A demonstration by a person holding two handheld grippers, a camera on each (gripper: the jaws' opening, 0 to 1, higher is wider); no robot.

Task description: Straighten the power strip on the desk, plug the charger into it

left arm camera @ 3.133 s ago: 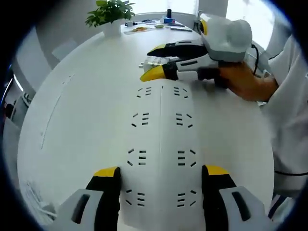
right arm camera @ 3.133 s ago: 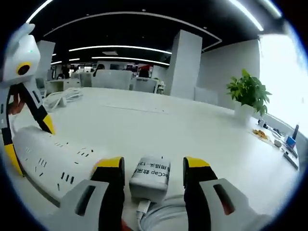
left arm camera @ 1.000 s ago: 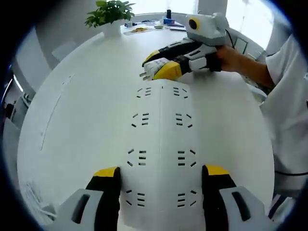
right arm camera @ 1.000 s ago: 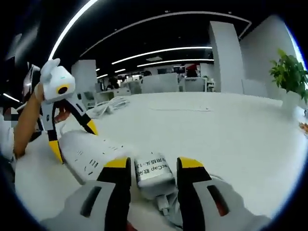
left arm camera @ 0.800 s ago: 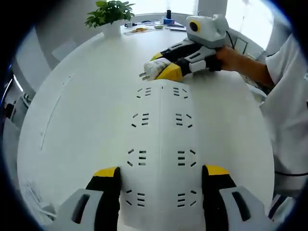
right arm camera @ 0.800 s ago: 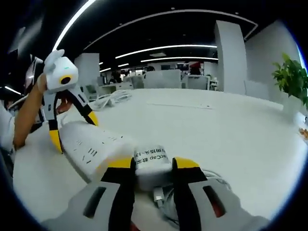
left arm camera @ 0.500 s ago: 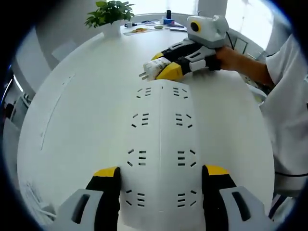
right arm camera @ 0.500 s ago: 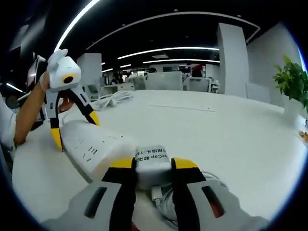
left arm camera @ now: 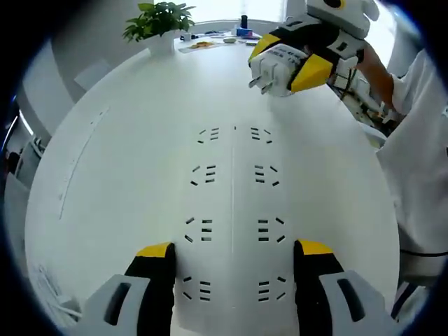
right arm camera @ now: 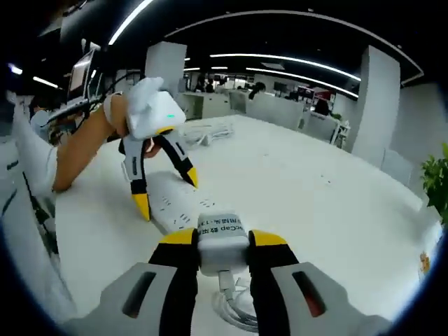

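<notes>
A long white power strip lies on the white desk, running straight away from me. My left gripper is shut on its near end, one yellow-tipped jaw on each side. Beyond the strip's far end, my right gripper is shut on a white charger in the air, prongs pointing left. In the right gripper view the charger sits between the jaws of the right gripper, its white cable coiled below. The power strip lies ahead, with the left gripper straddling it.
A potted plant and small items stand at the desk's far edge. A coil of white cable lies further along the desk. A person's white sleeve borders the right side.
The right gripper has lifted the charger off the desk, up and away from the strip's far end. The left gripper and the strip have stayed put.
</notes>
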